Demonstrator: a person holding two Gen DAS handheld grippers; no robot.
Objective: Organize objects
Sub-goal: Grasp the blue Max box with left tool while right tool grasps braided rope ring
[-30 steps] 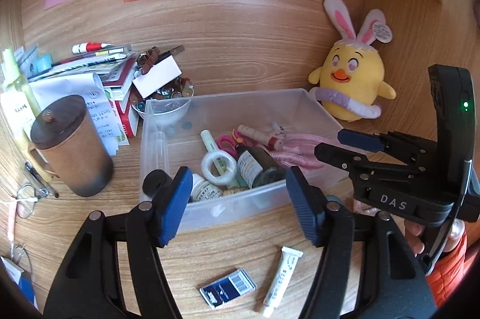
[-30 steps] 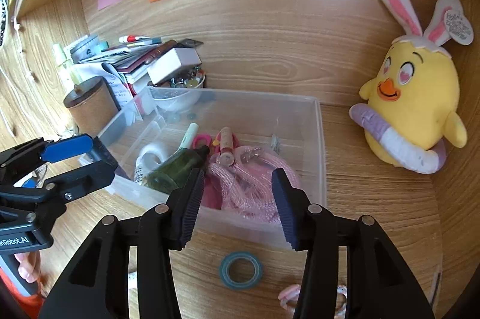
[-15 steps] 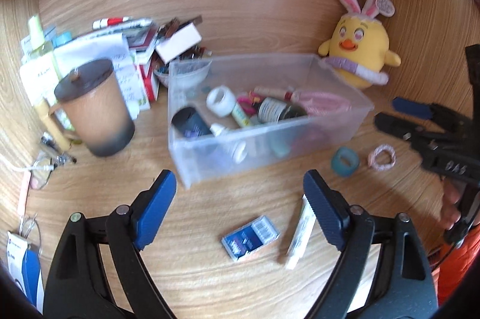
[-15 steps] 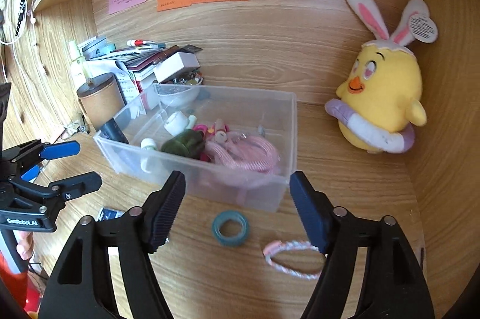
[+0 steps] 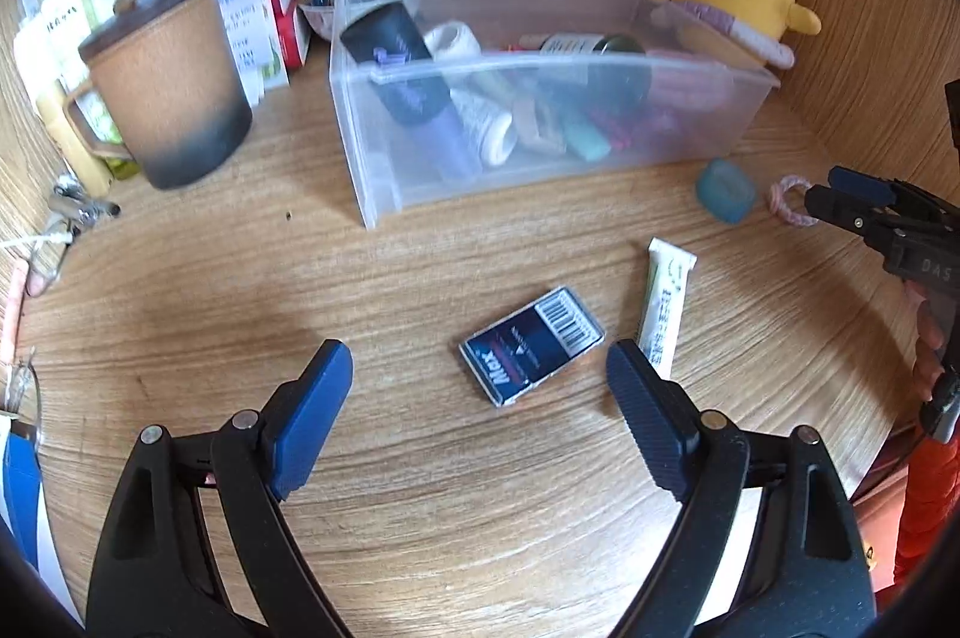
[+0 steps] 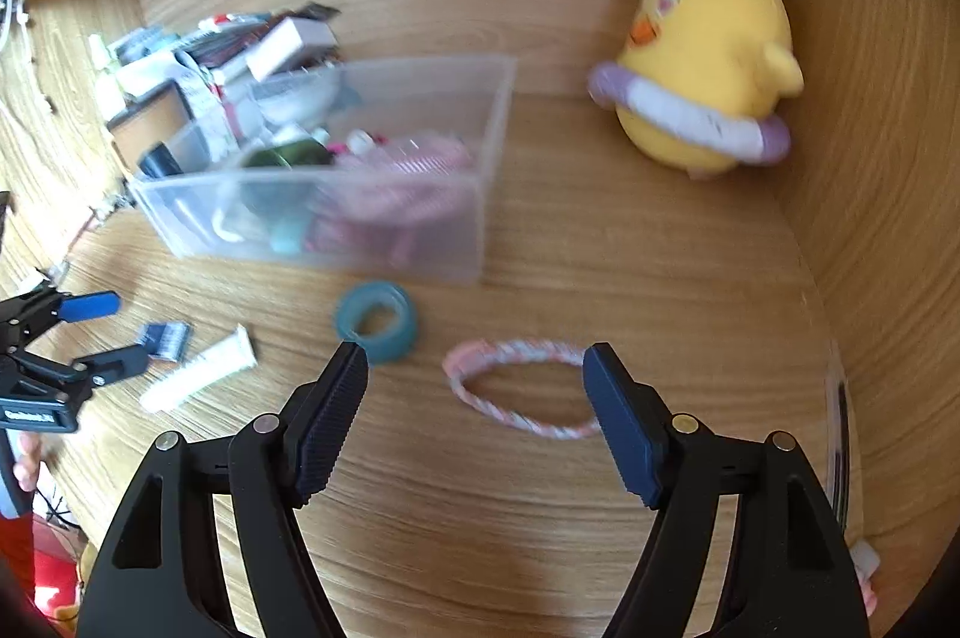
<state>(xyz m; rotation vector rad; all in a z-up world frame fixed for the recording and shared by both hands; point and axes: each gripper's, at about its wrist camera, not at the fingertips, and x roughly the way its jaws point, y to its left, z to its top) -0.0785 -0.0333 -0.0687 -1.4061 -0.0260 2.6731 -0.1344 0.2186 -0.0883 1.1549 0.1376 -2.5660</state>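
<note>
Left hand-held gripper (image 5: 480, 398) wide, empty, above card (image 5: 531, 344) mid-surface (image 5: 420, 518), tube (image 5: 663, 305) just beside. Right hand-held gripper (image 6: 474, 416) wide, empty, over bracelet (image 6: 519, 389) nr right edge; tape (image 6: 377, 320) by bin (image 6: 336, 212).

Bin (image 5: 384, 170): clear plastic, open-topped, on the desk (image 5: 420, 488), already crowded with small things.
Card (image 5: 531, 344): dark blue, barcoded, flat before the bin.
Tube (image 5: 665, 305): white, lying beside the card.
Tape roll (image 6: 377, 320): teal, just before the bin.
Bracelet (image 6: 522, 386): pink braided loop, flat near the tape.
</note>
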